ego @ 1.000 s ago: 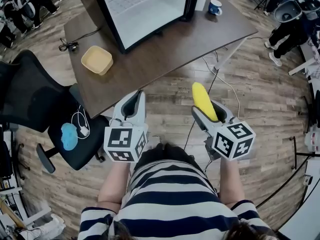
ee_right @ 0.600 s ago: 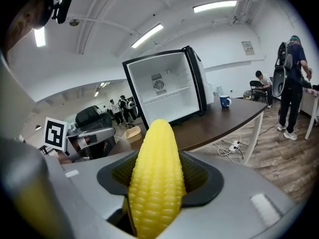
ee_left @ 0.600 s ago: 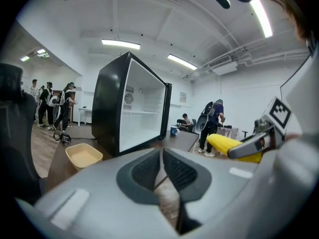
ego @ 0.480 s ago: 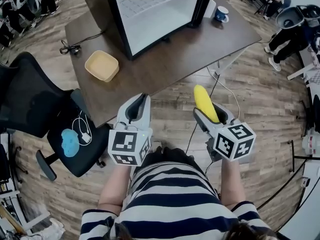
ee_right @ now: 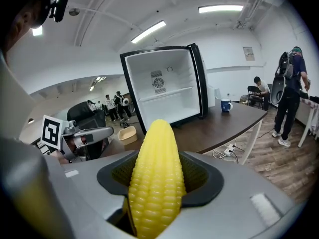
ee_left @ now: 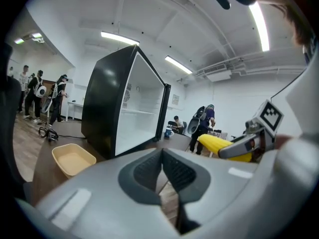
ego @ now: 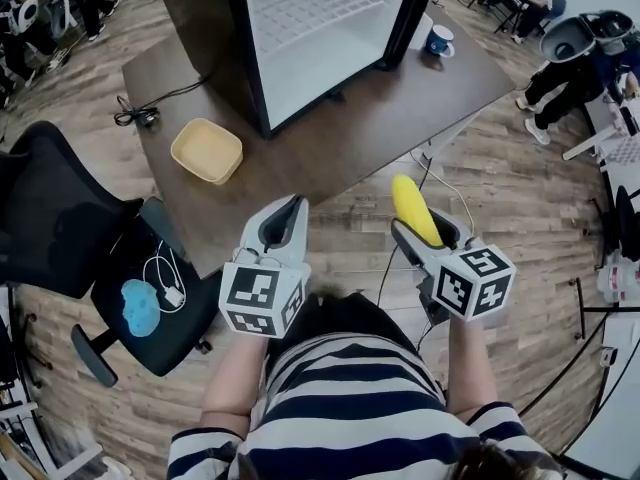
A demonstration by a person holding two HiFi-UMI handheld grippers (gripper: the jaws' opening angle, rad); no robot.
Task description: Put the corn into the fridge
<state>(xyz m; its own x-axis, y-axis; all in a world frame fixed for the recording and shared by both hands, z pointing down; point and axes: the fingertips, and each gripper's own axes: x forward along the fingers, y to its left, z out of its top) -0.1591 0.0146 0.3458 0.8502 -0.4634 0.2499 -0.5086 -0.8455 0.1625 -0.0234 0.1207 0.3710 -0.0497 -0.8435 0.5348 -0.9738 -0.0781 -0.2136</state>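
A yellow corn cob (ego: 414, 209) (ee_right: 155, 178) sticks out forward from my right gripper (ego: 428, 230) (ee_right: 158, 180), whose jaws are shut on it, over the wood floor short of the table. My left gripper (ego: 282, 223) (ee_left: 162, 176) is shut with nothing in it, level with the right one and to its left. The small fridge (ego: 300, 28) (ee_right: 167, 91) (ee_left: 124, 111) stands on the brown table (ego: 330, 138) ahead with its door open and its white shelves bare. From the left gripper view, the corn (ee_left: 219, 144) shows at the right.
A shallow yellow tray (ego: 206, 151) (ee_left: 72, 158) lies on the table left of the fridge, a blue mug (ego: 438, 40) at its right. A black office chair (ego: 120, 278) stands at my left. A cable (ego: 440, 183) hangs off the table's near edge. People stand in the background.
Both grippers have moved forward toward the table, the corn still held in the right one. The fridge and table edge show closer in the head view.
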